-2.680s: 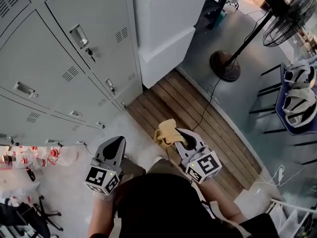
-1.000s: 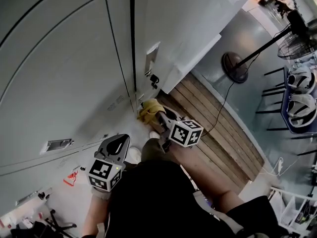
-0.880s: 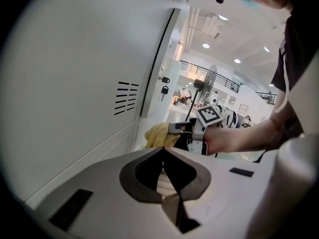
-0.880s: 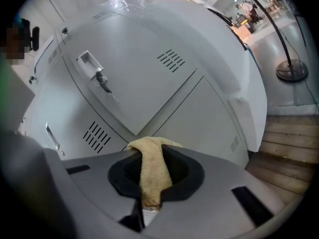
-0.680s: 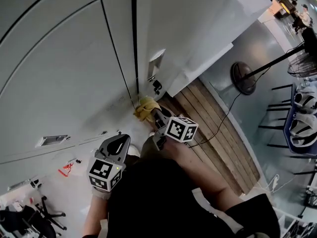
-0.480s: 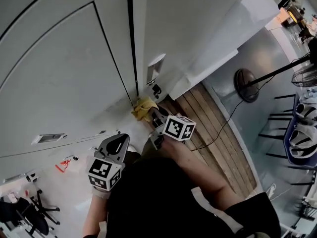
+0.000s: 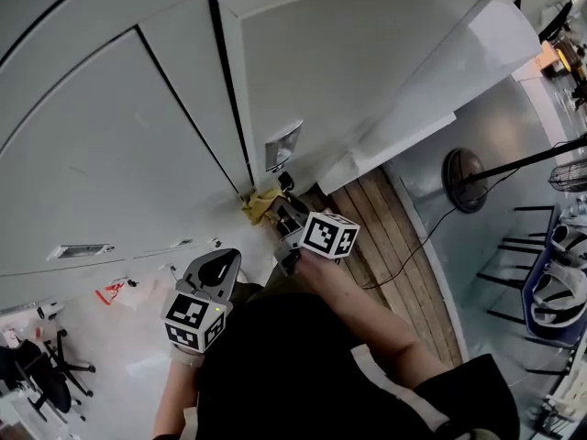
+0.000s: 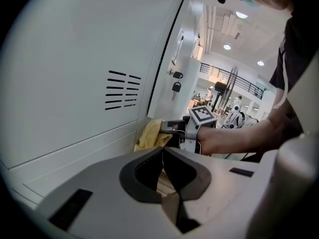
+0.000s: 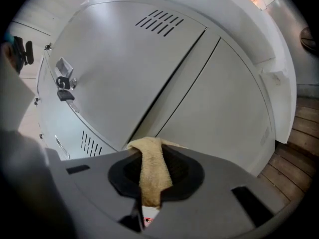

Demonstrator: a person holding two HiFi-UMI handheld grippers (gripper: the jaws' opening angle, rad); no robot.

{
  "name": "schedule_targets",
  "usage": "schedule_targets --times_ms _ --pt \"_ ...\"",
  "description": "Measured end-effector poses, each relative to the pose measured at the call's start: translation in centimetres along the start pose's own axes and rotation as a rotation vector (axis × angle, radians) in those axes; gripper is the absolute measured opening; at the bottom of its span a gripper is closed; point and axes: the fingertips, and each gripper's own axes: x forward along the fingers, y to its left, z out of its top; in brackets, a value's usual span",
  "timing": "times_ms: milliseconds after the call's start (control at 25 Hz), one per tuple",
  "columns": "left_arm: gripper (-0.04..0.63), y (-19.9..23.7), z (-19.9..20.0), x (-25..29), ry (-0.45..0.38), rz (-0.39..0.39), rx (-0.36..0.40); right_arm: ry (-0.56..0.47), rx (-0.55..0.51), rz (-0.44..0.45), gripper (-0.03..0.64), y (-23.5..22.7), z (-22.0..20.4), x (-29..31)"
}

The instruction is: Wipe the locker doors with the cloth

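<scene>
My right gripper (image 7: 273,211) is shut on a yellow cloth (image 7: 260,203), which presses against the grey locker door (image 7: 348,81) just below its latch and key (image 7: 282,145). In the right gripper view the cloth (image 9: 151,169) hangs between the jaws, close to the door (image 9: 124,68). My left gripper (image 7: 212,266) hangs lower, away from the lockers, jaws shut on nothing. The left gripper view shows the cloth (image 8: 152,135) against the door's bottom edge beside the right gripper (image 8: 172,130).
A wooden slatted floor strip (image 7: 404,264) runs to the right of the lockers. A standing fan's base (image 7: 466,180) and cable lie on the grey floor. Helmets (image 7: 555,291) rest on a blue rack at far right. Office chair (image 7: 37,383) stands at lower left.
My right gripper has carried the cloth from near my body up to the locker door beneath the latch. The view has tilted closer to the lockers. The left gripper has stayed put.
</scene>
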Motion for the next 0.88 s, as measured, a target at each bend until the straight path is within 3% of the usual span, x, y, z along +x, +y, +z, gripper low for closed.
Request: schedule_targets --times_ms 400,880 --pt "0.009 -0.7 -0.1 1.4 0.016 0.018 -0.014 0.023 -0.009 0.026 0.041 -1.1 1.5 -0.4" --pt "0.009 -1.4 0.1 3.5 0.041 0.013 -0.004 -0.020 -0.041 -0.025 0.041 -4.4 6.2 -2.3"
